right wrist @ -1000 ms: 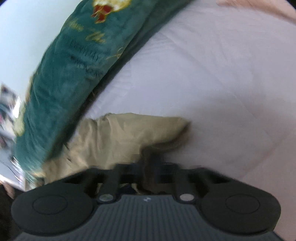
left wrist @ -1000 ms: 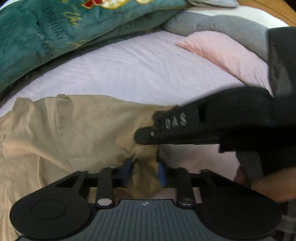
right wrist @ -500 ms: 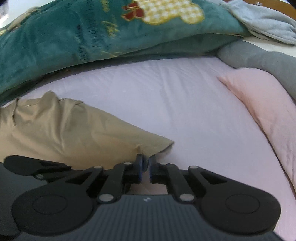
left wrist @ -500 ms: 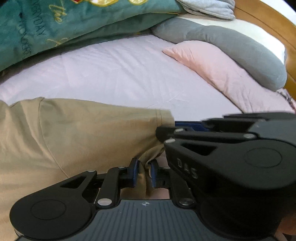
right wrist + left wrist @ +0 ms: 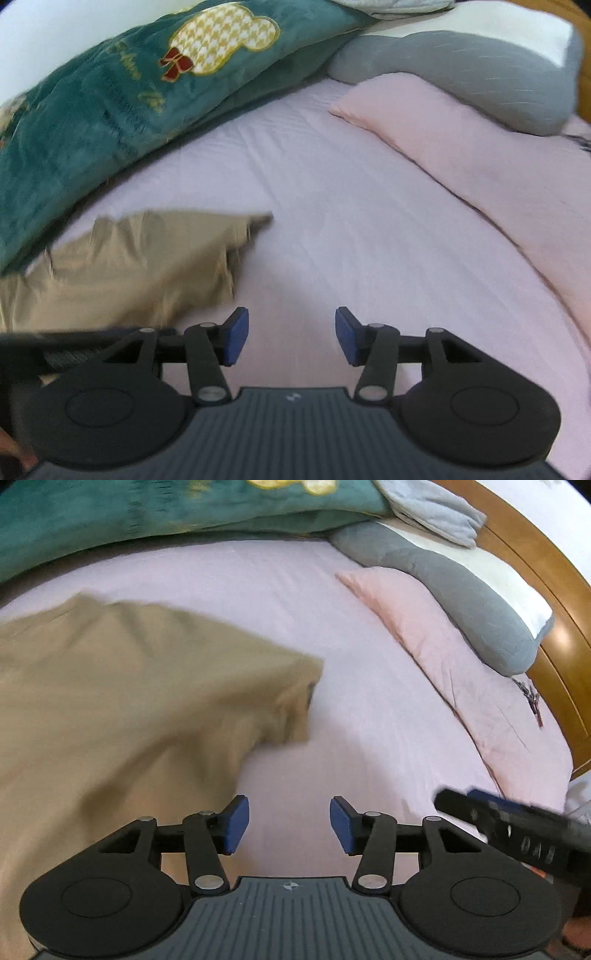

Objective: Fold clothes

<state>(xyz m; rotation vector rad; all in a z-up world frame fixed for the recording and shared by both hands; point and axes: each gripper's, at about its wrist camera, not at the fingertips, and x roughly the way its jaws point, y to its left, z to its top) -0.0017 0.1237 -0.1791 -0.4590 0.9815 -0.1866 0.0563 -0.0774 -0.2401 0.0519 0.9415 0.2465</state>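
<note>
A tan shirt [image 5: 122, 716] lies on the pale pink bed sheet [image 5: 280, 598], filling the left half of the left wrist view, its sleeve end pointing right. It also shows at the left of the right wrist view [image 5: 140, 266]. My left gripper [image 5: 289, 825] is open and empty, just right of the shirt's edge, over bare sheet. My right gripper [image 5: 291, 336] is open and empty, to the right of the shirt. The right gripper's black body shows at the lower right of the left wrist view [image 5: 517, 842].
A green plush blanket [image 5: 110, 96] lies along the far side of the bed. A pink pillow [image 5: 454, 657] and a grey pillow [image 5: 472, 594] lie at the right by the wooden bed frame [image 5: 554, 602]. A light grey cloth [image 5: 436, 513] lies at the far right.
Both grippers were shut on the tan shirt's sleeve end; both have opened and let it go. The shirt has dropped onto the sheet, and the grippers have drawn back from it.
</note>
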